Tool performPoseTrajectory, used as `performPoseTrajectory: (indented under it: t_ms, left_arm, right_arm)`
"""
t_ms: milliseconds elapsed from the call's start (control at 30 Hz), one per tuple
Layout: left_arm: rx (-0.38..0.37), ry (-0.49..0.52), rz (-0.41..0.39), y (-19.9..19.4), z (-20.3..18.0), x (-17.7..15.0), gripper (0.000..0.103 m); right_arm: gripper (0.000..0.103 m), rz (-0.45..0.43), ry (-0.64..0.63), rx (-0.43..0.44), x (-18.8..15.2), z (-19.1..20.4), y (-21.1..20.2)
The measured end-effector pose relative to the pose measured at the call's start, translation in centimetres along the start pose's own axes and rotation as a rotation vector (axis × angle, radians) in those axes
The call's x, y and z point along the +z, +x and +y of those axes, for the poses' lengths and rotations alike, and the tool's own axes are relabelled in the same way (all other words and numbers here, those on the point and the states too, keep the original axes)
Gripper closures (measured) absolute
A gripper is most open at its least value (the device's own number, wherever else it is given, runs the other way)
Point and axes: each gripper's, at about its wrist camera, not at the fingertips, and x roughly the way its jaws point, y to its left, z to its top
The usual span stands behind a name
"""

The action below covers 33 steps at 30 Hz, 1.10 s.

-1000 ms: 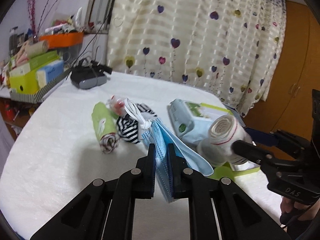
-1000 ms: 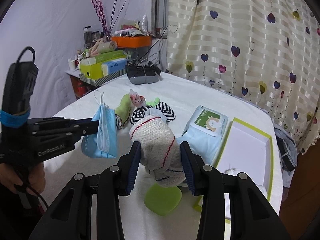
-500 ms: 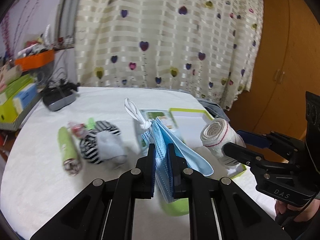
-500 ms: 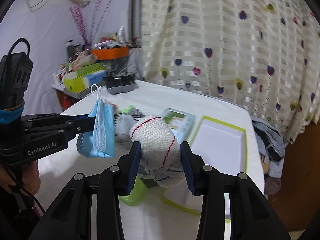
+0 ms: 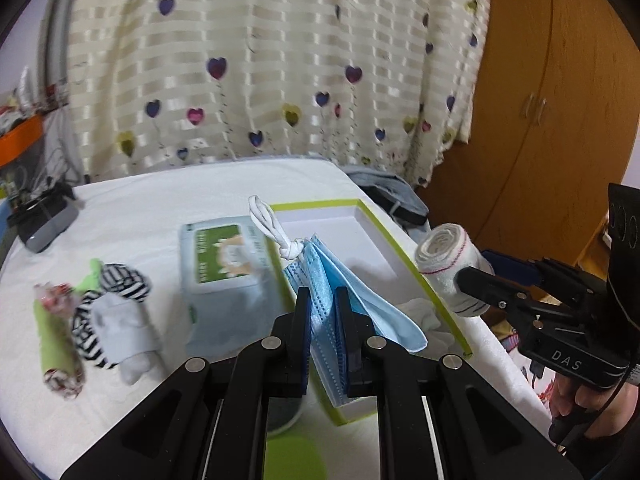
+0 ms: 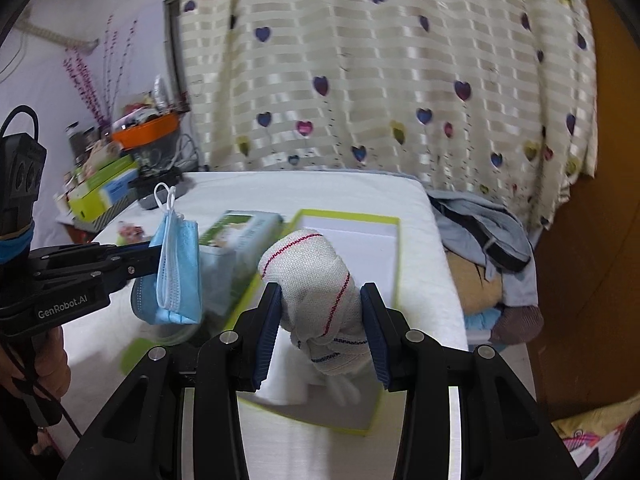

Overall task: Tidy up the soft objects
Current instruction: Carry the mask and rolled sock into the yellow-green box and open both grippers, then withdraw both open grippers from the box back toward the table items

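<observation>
My left gripper (image 5: 323, 298) is shut on a folded blue face mask (image 5: 352, 300) with knotted white ear loops, held in the air over the near left edge of a green-rimmed white box (image 5: 362, 216). The mask also shows in the right wrist view (image 6: 178, 268). My right gripper (image 6: 320, 312) is shut on a rolled white sock with red stripes (image 6: 316, 280), held above the box (image 6: 396, 264). The sock also shows in the left wrist view (image 5: 448, 258). Something white lies in the box's near corner (image 5: 424, 312).
On the white table lie a wet-wipes pack (image 5: 224, 268), a striped sock bundle (image 5: 116, 292), a green roll (image 5: 56, 344) and a green lid (image 5: 292, 456). A dark device (image 5: 40, 220) sits far left. Clothes (image 6: 480, 232) hang off the table's right edge.
Both grippers have swung right with their loads, from over the table's middle to over the green-rimmed box. The sock bundle and green roll have slid to the left of the view.
</observation>
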Motion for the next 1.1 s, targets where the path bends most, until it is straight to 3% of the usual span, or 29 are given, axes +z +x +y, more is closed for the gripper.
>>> performPoseTrajectory:
  t_ms: [467,700,1000,1100]
  left_arm:
    - [-0.006,0.081,0.119,7.2,-1.7,2.5,0.090]
    - [-0.009,0.068,0.155,9.2,-1.2,2.8,0.080]
    - [-0.022,0.013,0.079,5.5,-0.3,3.1,0.079]
    - [-0.008,0.008,0.046,3.0,-0.3,2.1,0.079]
  right_arm:
    - [0.061,0.094,0.028,0.036,0.4,-2.2,7.5]
    - [0.061,0.074,0.038,0.040,0.1,-2.6,8.1]
    - [0.060,0.039,0.068,0.000,0.2,-2.8,5.0]
    - [0.050,0.012,0.054,0.006,0.0,-1.4,3.1]
